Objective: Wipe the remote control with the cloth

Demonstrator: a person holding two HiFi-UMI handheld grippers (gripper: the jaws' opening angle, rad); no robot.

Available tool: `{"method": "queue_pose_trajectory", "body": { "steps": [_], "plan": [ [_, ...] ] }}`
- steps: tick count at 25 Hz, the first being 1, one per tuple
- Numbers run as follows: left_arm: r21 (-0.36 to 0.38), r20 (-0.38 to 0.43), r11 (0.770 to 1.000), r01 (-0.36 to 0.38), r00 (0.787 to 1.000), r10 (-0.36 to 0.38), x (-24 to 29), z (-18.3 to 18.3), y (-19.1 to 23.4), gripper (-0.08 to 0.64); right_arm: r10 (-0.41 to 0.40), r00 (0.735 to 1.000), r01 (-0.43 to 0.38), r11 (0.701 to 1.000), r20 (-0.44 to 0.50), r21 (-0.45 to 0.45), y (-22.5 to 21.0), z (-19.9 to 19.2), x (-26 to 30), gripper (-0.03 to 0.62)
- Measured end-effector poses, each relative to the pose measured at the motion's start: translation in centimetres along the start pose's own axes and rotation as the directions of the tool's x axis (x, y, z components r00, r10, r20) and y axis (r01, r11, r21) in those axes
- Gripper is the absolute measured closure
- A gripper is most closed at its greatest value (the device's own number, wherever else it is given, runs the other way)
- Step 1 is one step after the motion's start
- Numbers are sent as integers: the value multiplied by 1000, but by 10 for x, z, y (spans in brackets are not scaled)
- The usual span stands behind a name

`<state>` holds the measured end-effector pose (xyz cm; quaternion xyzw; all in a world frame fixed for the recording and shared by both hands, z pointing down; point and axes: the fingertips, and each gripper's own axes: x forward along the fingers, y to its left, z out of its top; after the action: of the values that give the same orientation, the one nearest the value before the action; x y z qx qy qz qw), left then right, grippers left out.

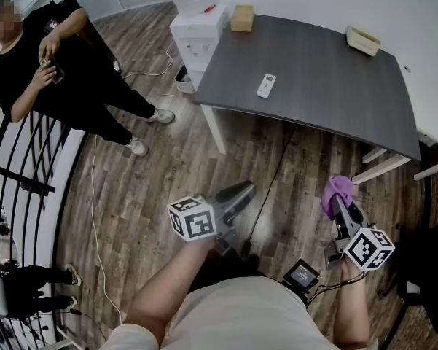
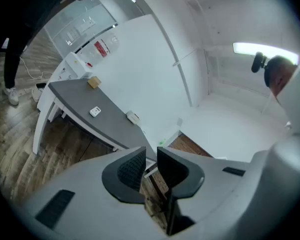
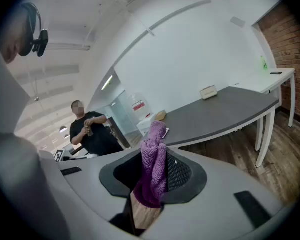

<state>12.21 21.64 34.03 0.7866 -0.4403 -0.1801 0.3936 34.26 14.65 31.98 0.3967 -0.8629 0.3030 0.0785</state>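
In the head view, the remote control (image 1: 266, 85) lies flat on the dark grey table (image 1: 313, 71) in the upper middle of the frame, well apart from both grippers. A cardboard box (image 1: 242, 17) sits at the table's far left corner and a small tray (image 1: 364, 40) sits near its far right edge. A white water dispenser (image 1: 197, 28) stands just beside the table's left end. A person in black (image 1: 58, 71) stands at the upper left, on the wooden floor (image 1: 167, 166). In the lower half, the left gripper (image 1: 237, 194) hangs over the floor at centre. The right gripper (image 1: 342, 208) is at the lower right, with the purple cloth (image 1: 337, 190) bunched at its tip.

In the left gripper view, the left gripper (image 2: 150, 166) has its jaws a narrow gap apart, with nothing between them and floor showing through. The table (image 2: 85, 101) runs across the left middle, with the remote control (image 2: 95, 112) on it between the box (image 2: 93, 82) and the tray (image 2: 133, 117).

In the right gripper view, the right gripper (image 3: 154, 171) is clamped on the cloth (image 3: 157, 144), which stands up out of the jaws and hangs below them. The table (image 3: 224, 109) stretches across the right middle with the tray (image 3: 208, 92) on it. The person (image 3: 90, 131) stands at the left middle.
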Motion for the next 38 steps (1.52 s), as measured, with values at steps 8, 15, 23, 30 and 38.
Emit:
{"method": "queue_pose_trajectory", "body": {
  "steps": [8,15,23,30,38],
  "plan": [
    [57,-3,998,-15,1000,15,53,95,94,509,-4,999,3,1000,-39,-31,17,4,103,488],
    [-47,-181,999,-3,984,-5,88,107,177,509,-119,978,111,992,-169,-56,12,19,208,488],
    [-52,-344,999,-4,939,-15,154,127,242,510,-160,926,72,964,-343,-256,8,30,358,488],
    [-209,-372,976,-61,928,-22,214,130,281,510,-229,853,-116,793,-469,-598,-26,70,502,488],
    [-240,-441,949,-205,894,82,243,121,330,511,-181,791,-342,661,-584,-668,9,37,573,488]
  ]
}}
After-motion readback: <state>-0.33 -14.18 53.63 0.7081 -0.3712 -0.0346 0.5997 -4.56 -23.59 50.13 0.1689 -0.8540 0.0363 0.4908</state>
